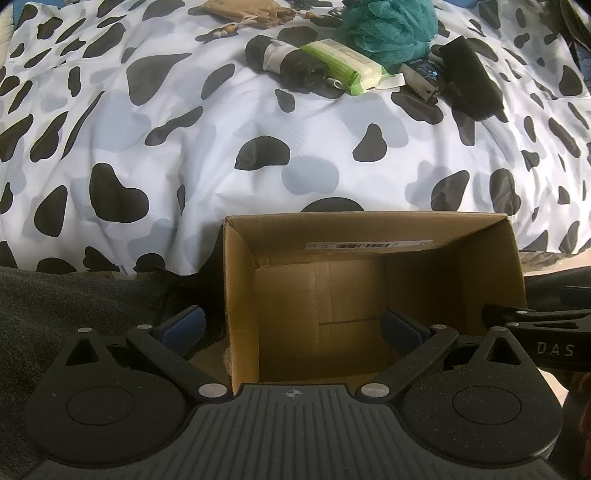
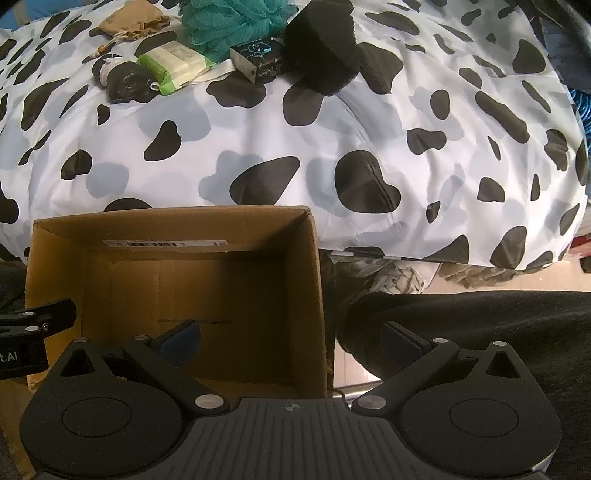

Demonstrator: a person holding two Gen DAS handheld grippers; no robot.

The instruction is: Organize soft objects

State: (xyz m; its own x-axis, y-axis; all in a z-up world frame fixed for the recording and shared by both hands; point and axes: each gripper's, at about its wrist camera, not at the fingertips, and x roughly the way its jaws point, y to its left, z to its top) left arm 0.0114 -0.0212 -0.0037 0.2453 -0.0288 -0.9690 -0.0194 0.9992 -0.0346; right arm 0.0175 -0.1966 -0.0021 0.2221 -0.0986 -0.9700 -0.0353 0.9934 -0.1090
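An open cardboard box [image 1: 369,236] [image 2: 173,221] stands against the near edge of a cow-print bed, nothing inside it. Far back on the bed lie a teal mesh loofah [image 1: 391,26] [image 2: 229,22], a green wipes pack [image 1: 343,64] [image 2: 173,62], a black rolled bundle [image 1: 284,61] [image 2: 125,83], a small dark printed box [image 1: 423,75] [image 2: 258,59], a black foam block [image 1: 469,79] [image 2: 323,48] and a tan drawstring pouch [image 1: 243,11] [image 2: 133,18]. My left gripper [image 1: 293,326] is open, straddling the box's left wall. My right gripper [image 2: 291,338] is open, straddling its right wall.
The cow-print duvet [image 1: 184,129] [image 2: 406,147] covers the whole bed, with a wide bare stretch between the box and the objects. Dark grey fabric [image 1: 74,302] [image 2: 480,325] lies low beside each gripper. Pale floor [image 2: 498,282] shows at right.
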